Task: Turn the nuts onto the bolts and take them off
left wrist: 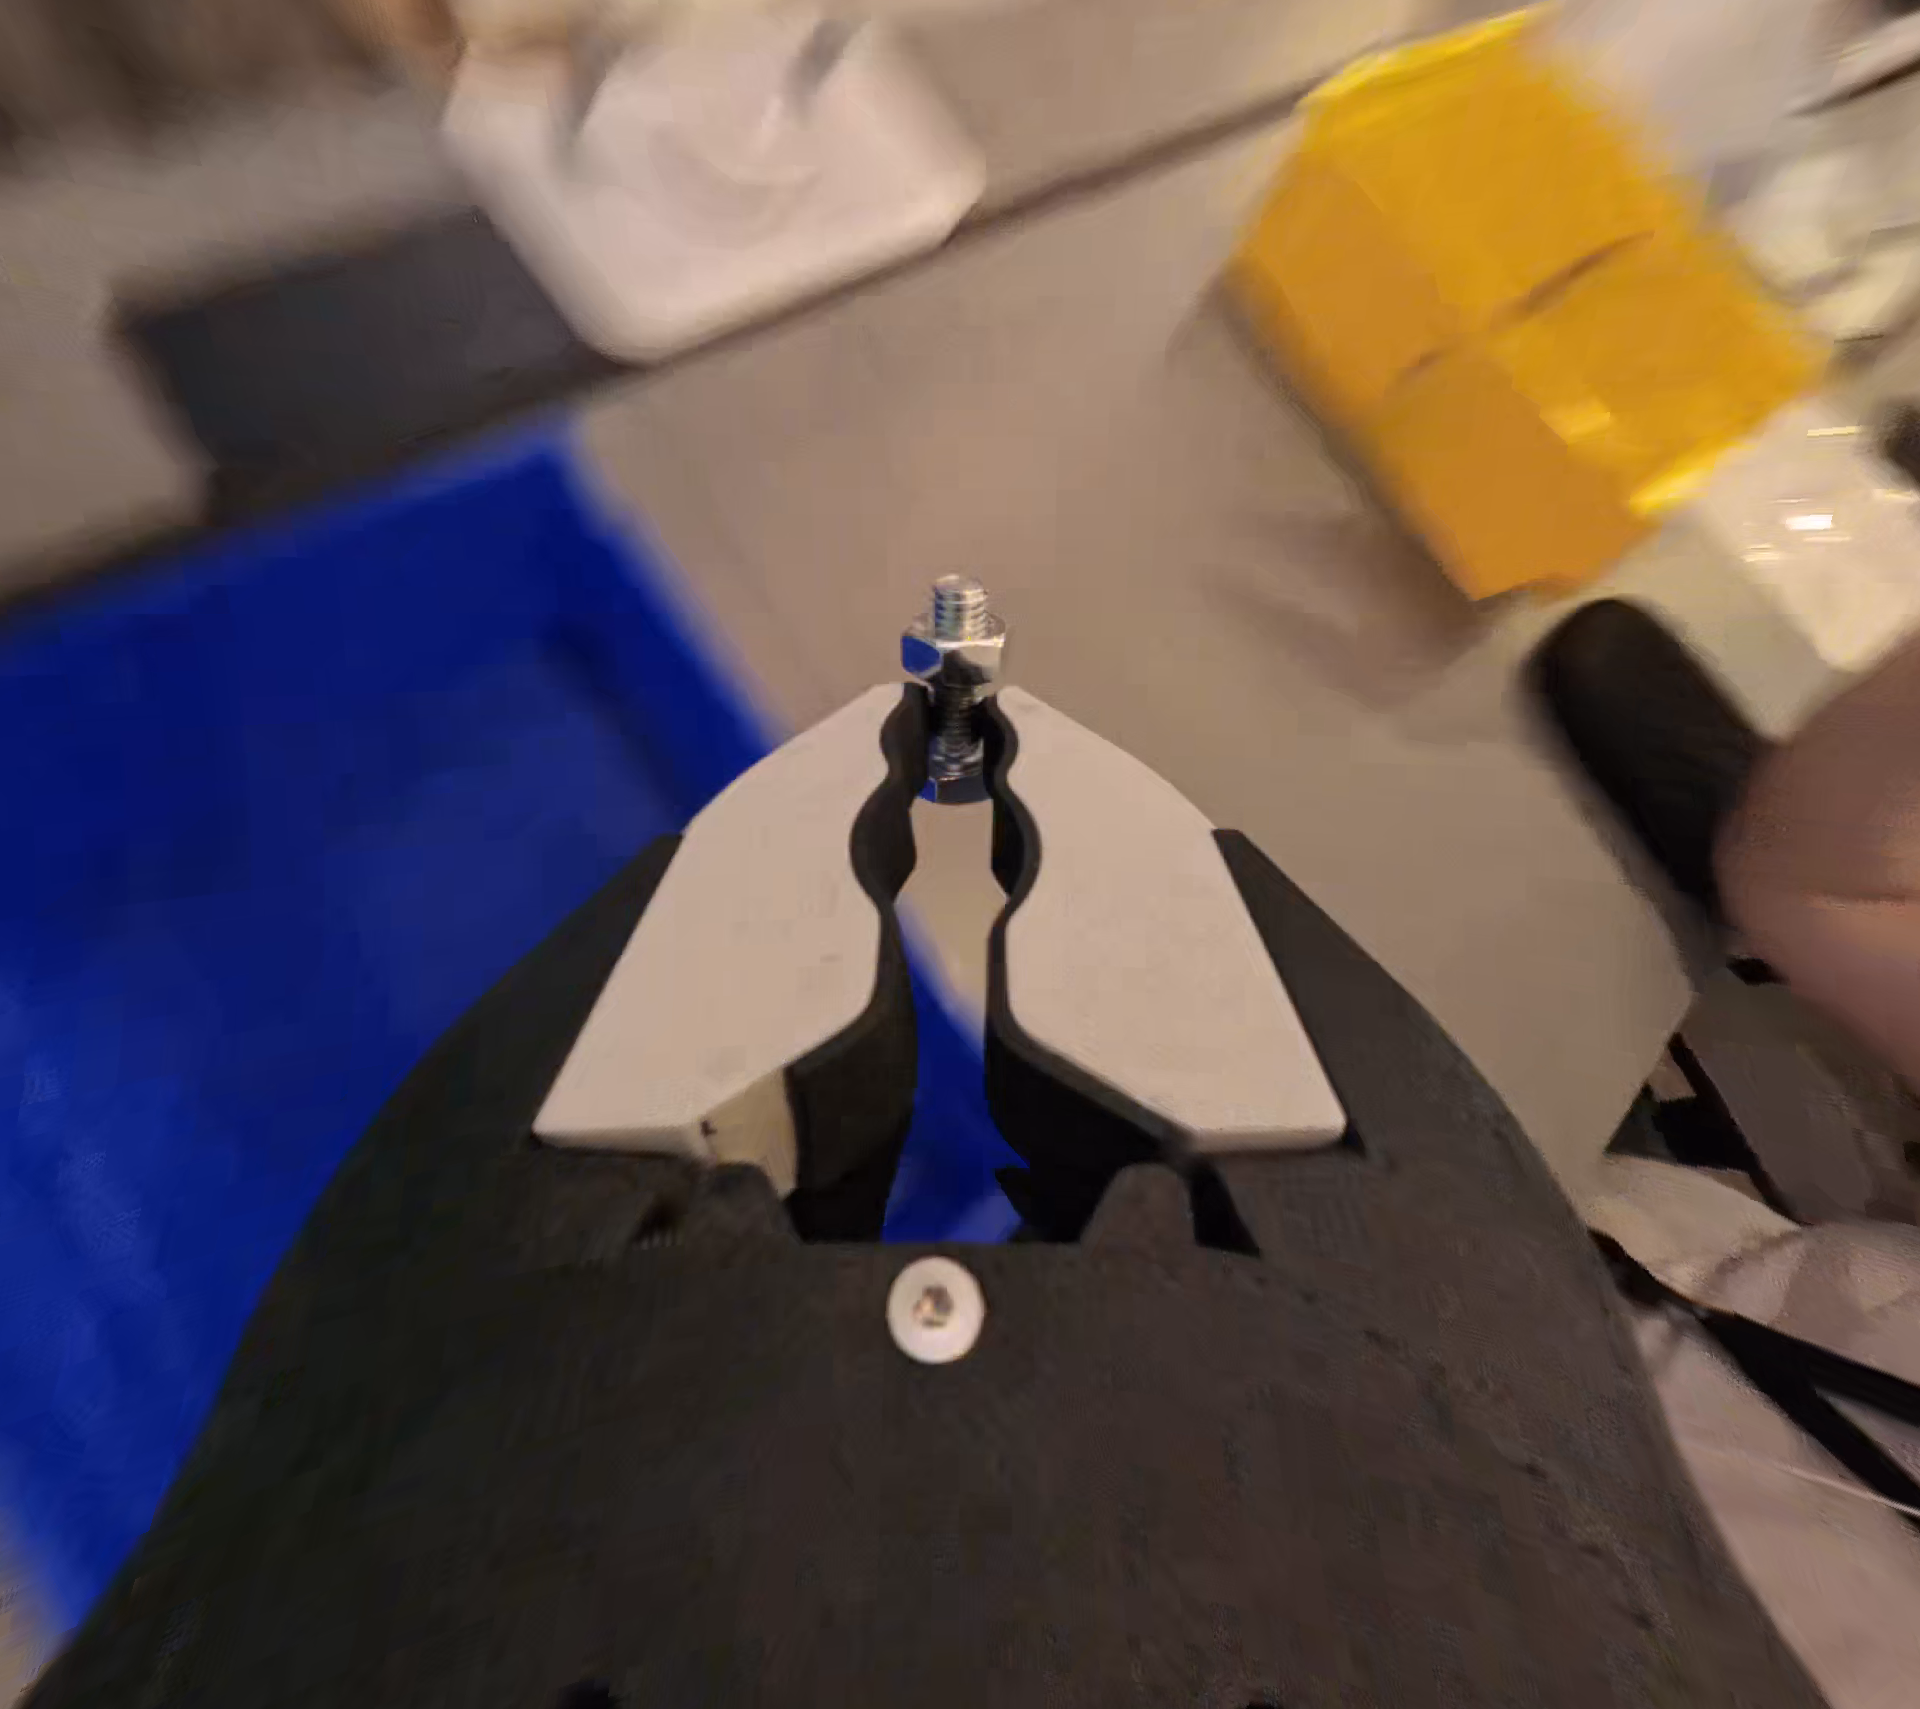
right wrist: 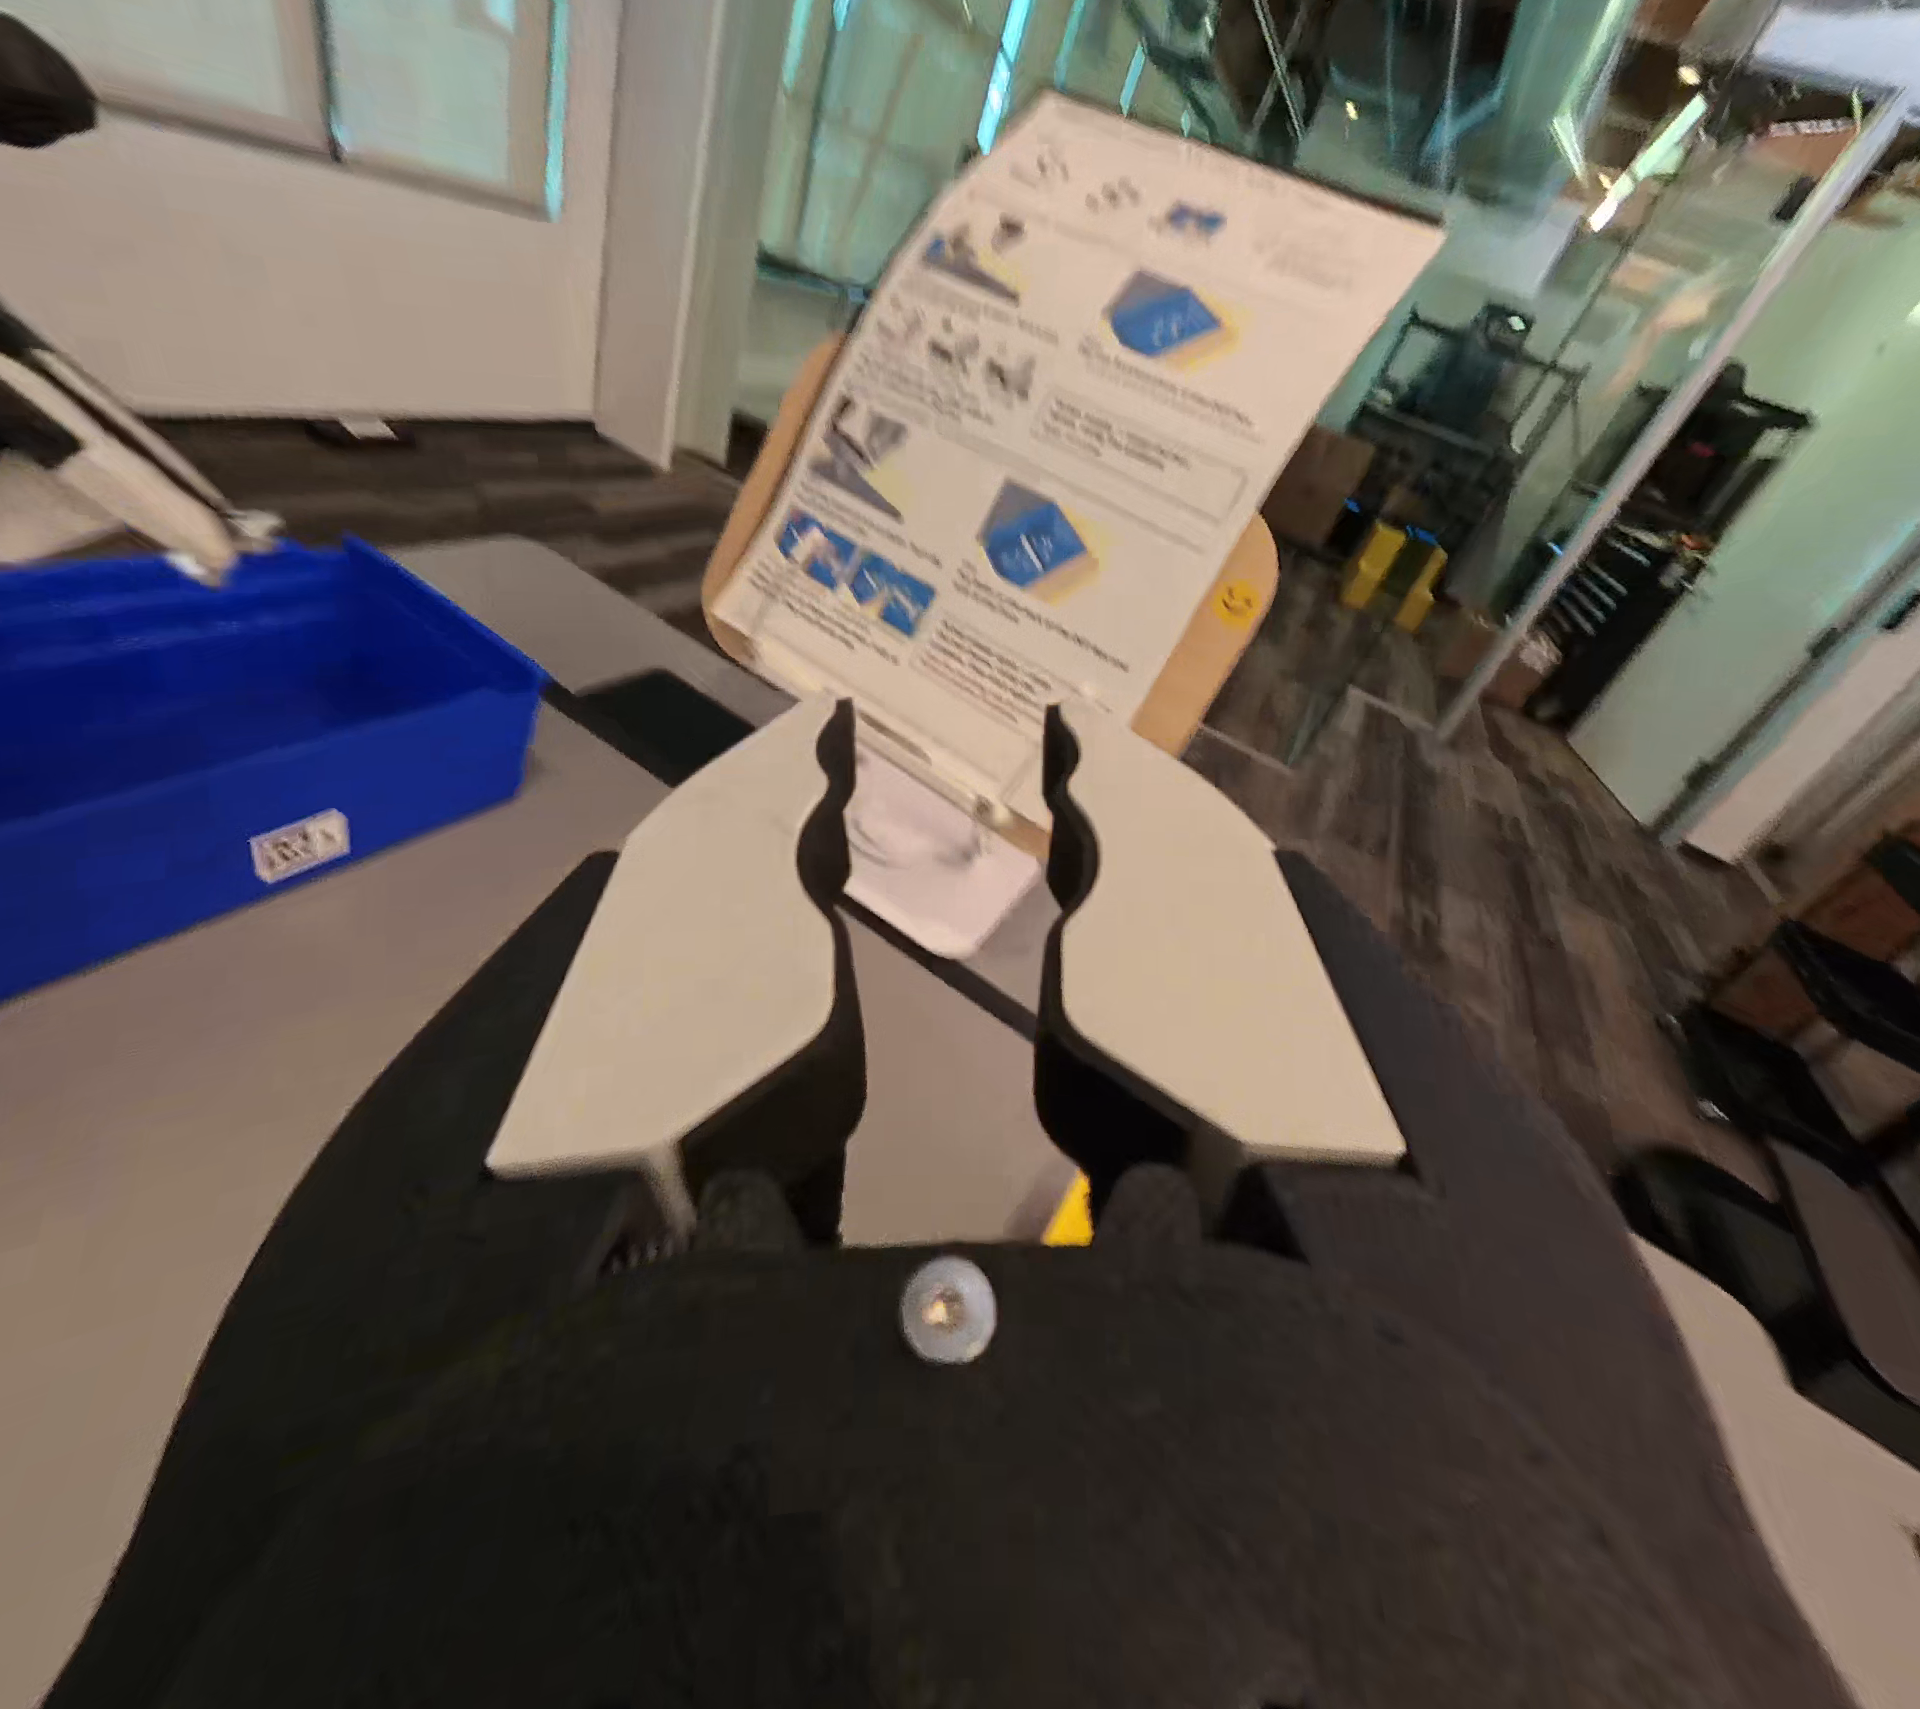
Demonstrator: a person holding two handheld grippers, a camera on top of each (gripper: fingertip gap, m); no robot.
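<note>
- The left gripper (left wrist: 951, 698) clamps the bolt (left wrist: 954, 729) by its shank, head inside the jaws, threaded end pointing out, likely so the nut (left wrist: 952, 649) stays free to turn.
- The nut sits threaded near the bolt's tip, just past the fingertips.
- The right gripper (right wrist: 948, 714) is spread and empty, seemingly ready to take the nut.
- A blue bin (right wrist: 312, 703) rests at the table's (right wrist: 156, 1140) far left edge.
- A yellow box (left wrist: 1486, 329) lies beyond, blurred.
</note>
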